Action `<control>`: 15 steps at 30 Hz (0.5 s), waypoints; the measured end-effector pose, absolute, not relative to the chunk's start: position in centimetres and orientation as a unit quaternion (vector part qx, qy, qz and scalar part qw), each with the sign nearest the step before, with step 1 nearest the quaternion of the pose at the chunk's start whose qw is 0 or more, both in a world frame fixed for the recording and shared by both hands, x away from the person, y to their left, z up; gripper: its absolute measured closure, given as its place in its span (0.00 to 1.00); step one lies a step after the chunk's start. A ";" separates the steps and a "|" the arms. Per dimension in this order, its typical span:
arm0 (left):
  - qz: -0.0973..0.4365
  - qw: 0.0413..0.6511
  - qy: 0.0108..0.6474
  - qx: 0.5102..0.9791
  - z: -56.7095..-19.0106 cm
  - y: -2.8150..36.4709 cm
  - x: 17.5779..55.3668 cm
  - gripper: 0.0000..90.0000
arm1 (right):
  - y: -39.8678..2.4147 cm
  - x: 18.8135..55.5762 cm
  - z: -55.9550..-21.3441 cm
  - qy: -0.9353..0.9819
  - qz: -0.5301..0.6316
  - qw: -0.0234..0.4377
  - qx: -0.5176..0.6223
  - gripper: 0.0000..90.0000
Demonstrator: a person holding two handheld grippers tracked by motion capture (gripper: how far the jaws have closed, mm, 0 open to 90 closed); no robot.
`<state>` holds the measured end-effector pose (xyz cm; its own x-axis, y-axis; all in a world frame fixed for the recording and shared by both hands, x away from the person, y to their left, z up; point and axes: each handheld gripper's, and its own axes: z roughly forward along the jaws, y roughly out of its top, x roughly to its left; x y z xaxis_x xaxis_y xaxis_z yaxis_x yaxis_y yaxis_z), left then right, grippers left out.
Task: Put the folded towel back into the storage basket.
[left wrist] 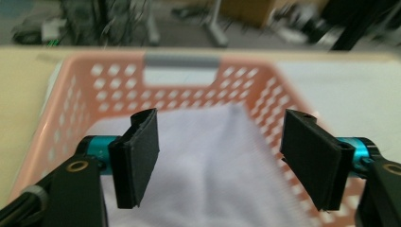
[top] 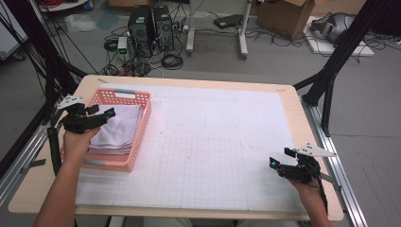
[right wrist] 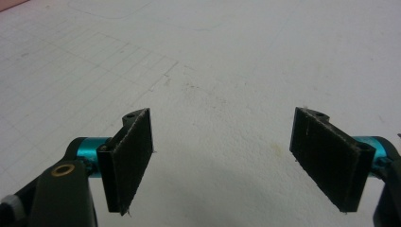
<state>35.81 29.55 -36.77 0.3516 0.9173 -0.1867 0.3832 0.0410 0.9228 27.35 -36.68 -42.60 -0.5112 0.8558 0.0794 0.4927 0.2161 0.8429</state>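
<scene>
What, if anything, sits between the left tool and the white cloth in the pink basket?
Nothing visible. The left tool hangs open directly above the white cloth inside the pink basket; the basket walls stand to the sides, not between.

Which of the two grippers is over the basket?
The left gripper: it hangs open above the white cloth in the pink basket. The right gripper, also open, sits over the bare white mat.
</scene>
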 end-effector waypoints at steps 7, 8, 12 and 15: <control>0.276 0.555 0.459 0.636 -36.2 28.0 33.7 0.22 | -36.5 27.4 -42.5 0.752 0.440 0.210 0.444 0.23; 0.275 0.559 0.455 0.636 -36.1 27.8 33.6 0.22 | -36.5 27.4 -42.4 0.752 0.440 0.209 0.443 0.23; 0.264 0.588 0.431 0.632 -35.5 26.2 32.9 0.24 | -36.6 27.4 -42.3 0.752 0.442 0.213 0.439 0.23; 0.252 0.601 0.404 0.642 -35.1 24.6 32.3 0.24 | -36.6 27.3 -42.3 0.753 0.444 0.216 0.436 0.23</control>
<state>32.27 24.62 -35.10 0.5467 0.8214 -0.1628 0.2154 0.0500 0.9752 27.33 -36.57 -42.28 -0.5266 0.8478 0.0624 0.4654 0.2261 0.8557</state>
